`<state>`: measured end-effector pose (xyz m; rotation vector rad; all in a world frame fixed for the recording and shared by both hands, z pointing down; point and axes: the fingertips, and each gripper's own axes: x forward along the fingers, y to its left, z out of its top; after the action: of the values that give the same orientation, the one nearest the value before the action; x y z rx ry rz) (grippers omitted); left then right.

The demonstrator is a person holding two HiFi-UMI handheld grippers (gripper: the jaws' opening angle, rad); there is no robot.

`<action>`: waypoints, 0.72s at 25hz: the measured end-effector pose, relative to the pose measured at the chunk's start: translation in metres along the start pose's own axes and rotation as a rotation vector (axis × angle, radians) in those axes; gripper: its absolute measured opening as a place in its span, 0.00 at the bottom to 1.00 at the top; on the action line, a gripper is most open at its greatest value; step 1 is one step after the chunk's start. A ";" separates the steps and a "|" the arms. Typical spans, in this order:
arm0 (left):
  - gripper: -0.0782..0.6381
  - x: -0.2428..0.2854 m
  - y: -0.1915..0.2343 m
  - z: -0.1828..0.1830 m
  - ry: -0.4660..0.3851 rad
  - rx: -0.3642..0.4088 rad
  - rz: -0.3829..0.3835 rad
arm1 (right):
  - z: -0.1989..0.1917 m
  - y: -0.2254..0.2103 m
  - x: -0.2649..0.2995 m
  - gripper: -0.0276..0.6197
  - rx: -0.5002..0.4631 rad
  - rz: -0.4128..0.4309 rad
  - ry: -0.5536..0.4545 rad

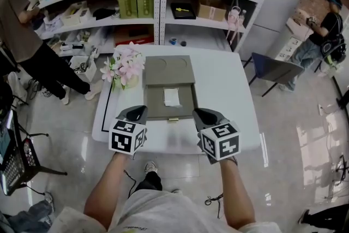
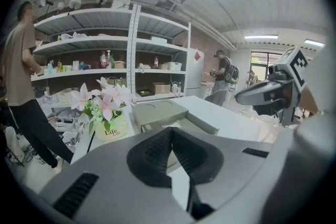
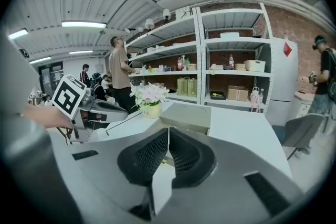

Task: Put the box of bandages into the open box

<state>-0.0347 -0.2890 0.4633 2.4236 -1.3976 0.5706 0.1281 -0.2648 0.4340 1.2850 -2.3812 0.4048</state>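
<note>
A grey-olive open box (image 1: 155,103) lies mid-table, with its lid (image 1: 168,70) folded flat behind the tray. A small white box of bandages (image 1: 172,97) lies inside the tray. My left gripper (image 1: 138,112) hovers at the tray's near left corner and my right gripper (image 1: 202,114) at its near right corner. Both are shut with nothing between the jaws. The left gripper view shows its jaws (image 2: 170,131) closed, with the open box (image 2: 157,113) ahead. In the right gripper view the jaws (image 3: 168,129) are also closed, facing the box (image 3: 191,115).
A pot of pink flowers (image 1: 125,68) stands left of the box on the white table (image 1: 229,90). Stocked shelves (image 1: 158,3) rise behind the table. A grey chair (image 1: 275,69) sits to the right. One person stands at far left (image 1: 24,35) and another at far right (image 1: 324,35).
</note>
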 end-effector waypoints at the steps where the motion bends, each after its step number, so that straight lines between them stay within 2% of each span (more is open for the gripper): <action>1: 0.12 -0.003 -0.002 0.000 -0.001 0.001 0.004 | 0.000 -0.001 -0.005 0.06 0.003 -0.002 -0.009; 18: 0.12 -0.044 -0.026 -0.003 -0.019 0.013 0.043 | -0.003 -0.011 -0.059 0.05 0.016 -0.042 -0.095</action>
<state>-0.0328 -0.2414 0.4437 2.4204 -1.4615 0.5707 0.1670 -0.2268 0.4088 1.3882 -2.4285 0.3586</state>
